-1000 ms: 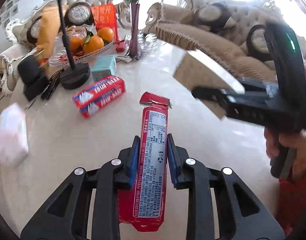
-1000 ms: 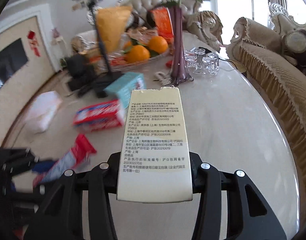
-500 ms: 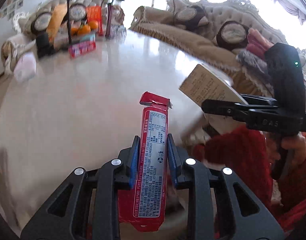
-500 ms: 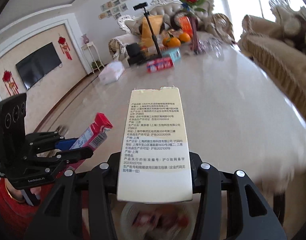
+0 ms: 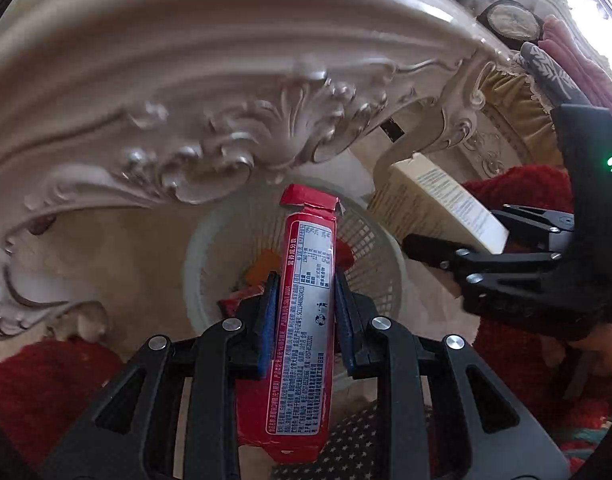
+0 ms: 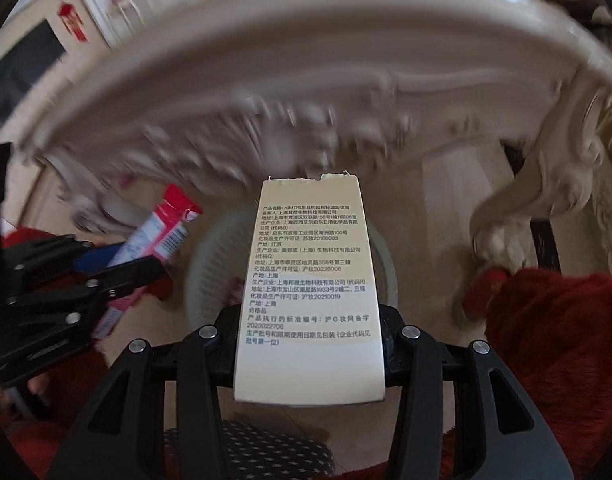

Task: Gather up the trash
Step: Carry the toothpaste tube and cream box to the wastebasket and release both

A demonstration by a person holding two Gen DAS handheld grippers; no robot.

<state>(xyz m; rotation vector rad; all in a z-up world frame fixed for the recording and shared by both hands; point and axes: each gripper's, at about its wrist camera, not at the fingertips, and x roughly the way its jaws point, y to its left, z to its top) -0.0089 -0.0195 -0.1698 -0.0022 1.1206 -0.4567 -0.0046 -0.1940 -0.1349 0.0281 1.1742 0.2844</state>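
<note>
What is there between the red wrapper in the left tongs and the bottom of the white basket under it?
Only open air. In the left wrist view the red wrapper hangs over the white basket, which already holds some red and orange trash.

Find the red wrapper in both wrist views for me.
Left wrist: red wrapper at centre, upright between that tool's fingers, over the basket.
Right wrist: red wrapper at left, slanted, in the other tool.
Shared landmark: the white mesh basket under the carved table edge.

Red wrapper, torn top, clamped upright between fingers above white mesh bin. Cream printed box gripped likewise above it.
</note>
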